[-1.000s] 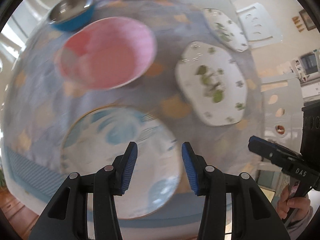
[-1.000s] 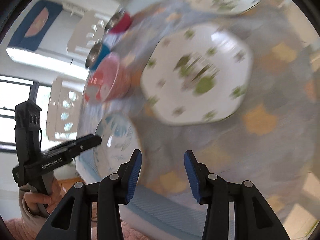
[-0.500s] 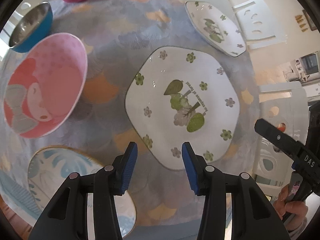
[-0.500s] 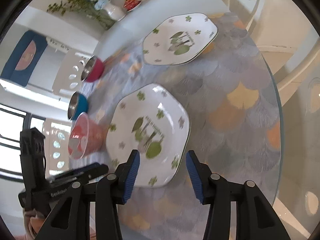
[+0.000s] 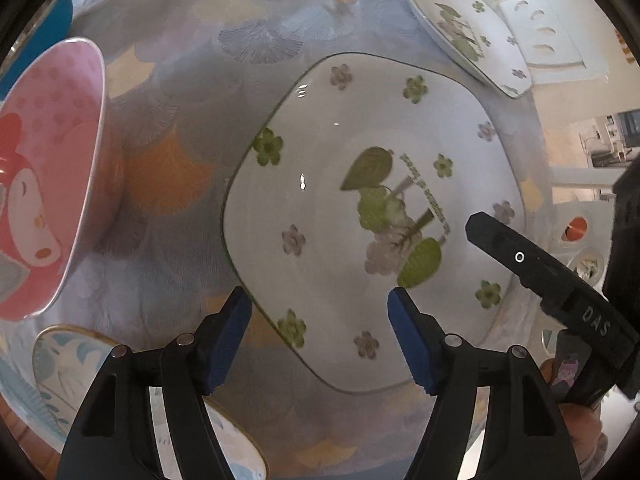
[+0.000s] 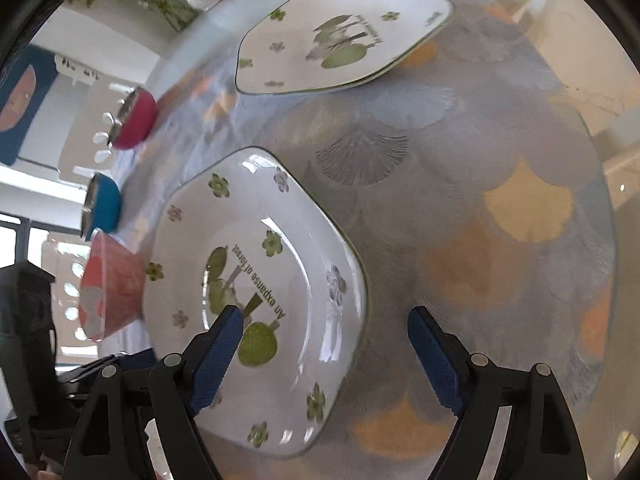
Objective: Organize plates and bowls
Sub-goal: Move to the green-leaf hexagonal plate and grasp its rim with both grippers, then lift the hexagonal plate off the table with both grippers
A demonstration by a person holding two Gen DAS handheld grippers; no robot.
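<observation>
Nothing is seen stacked yet: the near plate (image 5: 360, 216) is straddled at opposite rims by the opening, empty left gripper (image 5: 320, 336) and right gripper (image 6: 326, 356), ungripped.

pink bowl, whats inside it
The pink bowl holds no food or dish; only a cartoon face printed on its inner wall shows. Its far left side runs out of the left wrist view, unseen.

A: How many plates?
B: Three: two white hexagonal floral plates (image 6: 260, 292) (image 6: 340, 36) and one round blue-patterned plate (image 5: 76, 364).
A: And bowls?
B: Three: pink cartoon bowl (image 5: 44, 176), blue steel-lined bowl (image 6: 102, 206), red steel-lined bowl (image 6: 134, 120).
</observation>
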